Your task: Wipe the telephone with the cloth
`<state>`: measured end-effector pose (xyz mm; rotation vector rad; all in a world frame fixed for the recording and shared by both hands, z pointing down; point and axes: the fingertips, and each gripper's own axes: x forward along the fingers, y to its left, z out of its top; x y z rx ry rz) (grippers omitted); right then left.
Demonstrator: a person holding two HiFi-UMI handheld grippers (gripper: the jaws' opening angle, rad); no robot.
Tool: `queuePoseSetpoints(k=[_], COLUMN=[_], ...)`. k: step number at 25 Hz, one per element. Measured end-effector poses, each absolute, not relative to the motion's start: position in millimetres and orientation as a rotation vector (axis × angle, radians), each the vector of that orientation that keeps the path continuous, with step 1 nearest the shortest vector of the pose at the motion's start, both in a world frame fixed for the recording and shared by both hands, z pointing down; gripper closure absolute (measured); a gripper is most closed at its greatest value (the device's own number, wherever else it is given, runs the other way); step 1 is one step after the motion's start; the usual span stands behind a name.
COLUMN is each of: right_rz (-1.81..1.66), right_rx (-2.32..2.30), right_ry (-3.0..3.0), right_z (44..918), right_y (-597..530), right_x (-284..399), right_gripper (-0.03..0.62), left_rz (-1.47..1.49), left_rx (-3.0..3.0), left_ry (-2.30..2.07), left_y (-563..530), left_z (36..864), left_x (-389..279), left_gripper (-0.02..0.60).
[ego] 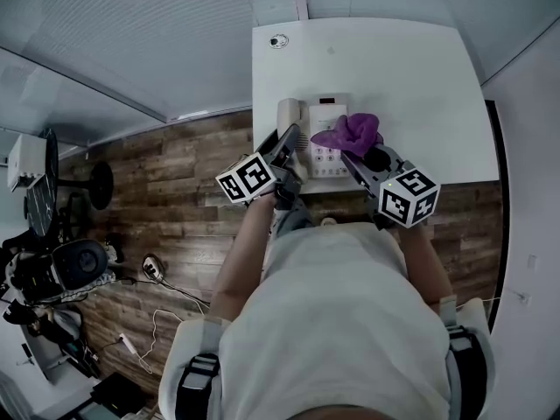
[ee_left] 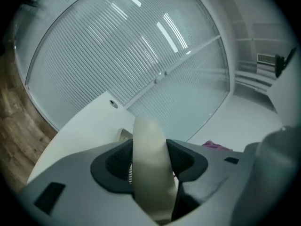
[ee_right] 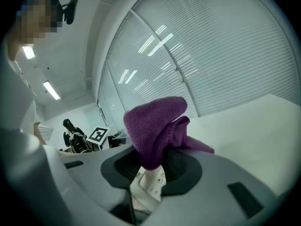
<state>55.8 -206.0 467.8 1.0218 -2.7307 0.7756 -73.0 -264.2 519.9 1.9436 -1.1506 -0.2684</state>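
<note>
The telephone (ego: 328, 143) sits on the white table (ego: 411, 77) close to its near edge, nearer the near left corner than the right, with its keypad facing up. Its cream handset (ego: 289, 116) lies along the telephone's left side. The left gripper (ego: 290, 143) reaches in over the near edge onto that handset. In the left gripper view the handset fills the gap between the two dark pads and touches both, so the jaws stand wide but are closed on it. The purple cloth (ego: 350, 132) is bunched over the right part of the telephone, toward its far end. The right gripper (ego: 366, 160) has hold of it: in the right gripper view a fold of cloth runs down between the pads and is pinched there, the rest puffing up above the jaws, and a strip of the telephone's buttons shows just beneath. The two grippers come in side by side, one on each side of the telephone, each with its marker cube toward the person — the left cube (ego: 248, 178) and the right cube (ego: 409, 195) both hang over the wooden floor (ego: 184, 173) just off the table's near edge. A small round fitting (ego: 279, 40) sits in the table's far left corner, well apart from the telephone.
</note>
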Motion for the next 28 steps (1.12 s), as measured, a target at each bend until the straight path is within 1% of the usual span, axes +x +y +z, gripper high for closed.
queuePoseSetpoints(k=[6,13,19,28], right_rz=[0.818,0.828,0.830,0.840], right_rx=[1.056,1.060,1.056,1.022], right_ry=[-2.731,-2.739,-2.738,-2.740], right_z=[470,470,470,472], right_y=[-211,-213,-216,-216], right_x=[61,65,68,68], right_gripper=[0.476,0.476,0.476,0.476], left_rz=[-0.054,0.096,0.195,0.274], left_rx=[1.954,1.965,1.940,1.966], left_ry=[-1.283,-1.348,-1.401,-1.494], left_y=[-277,-282,-283,-286], left_z=[540,555,570,570], left_x=[-71,-61,-61,-58], left_gripper=[0.353,0.351,0.351,0.351])
